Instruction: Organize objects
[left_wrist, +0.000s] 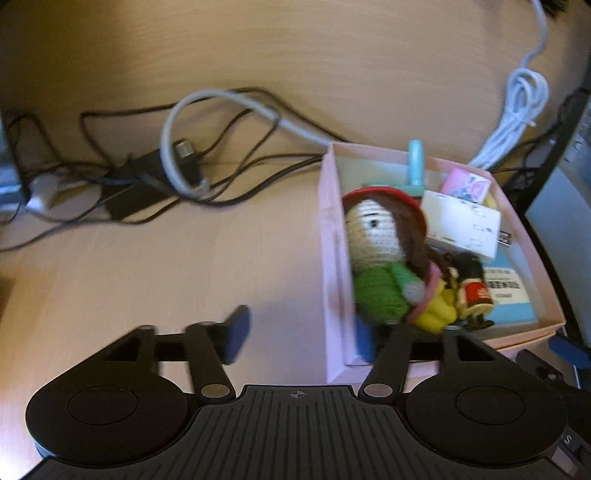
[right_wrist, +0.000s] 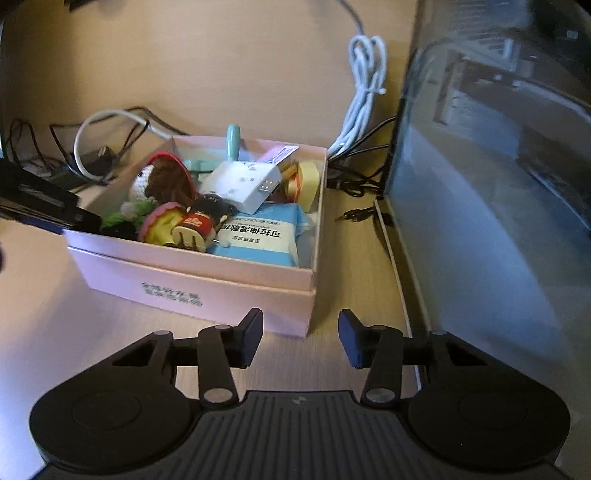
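The crocheted doll (left_wrist: 384, 254) lies in the box (right_wrist: 207, 291) on the desk (left_wrist: 258, 55), left of the wipes pack (right_wrist: 258, 240). Tangled cables (left_wrist: 177, 158) lie left of the box, a monitor (right_wrist: 498, 166) to its right.

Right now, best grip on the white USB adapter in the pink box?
Take the white adapter across its flat sides, coming from above. It lies tilted on top of the pile in the pink box, its upper faces exposed; the box walls block any side approach. Keep the jaws off its metal plug end.

I see a matt pink cardboard box (right_wrist: 207, 291) on the pale wood-grain counter (left_wrist: 258, 44), a woolly crocheted doll (left_wrist: 380, 254) inside, beside a glossy plastic wipes pack (right_wrist: 258, 236).
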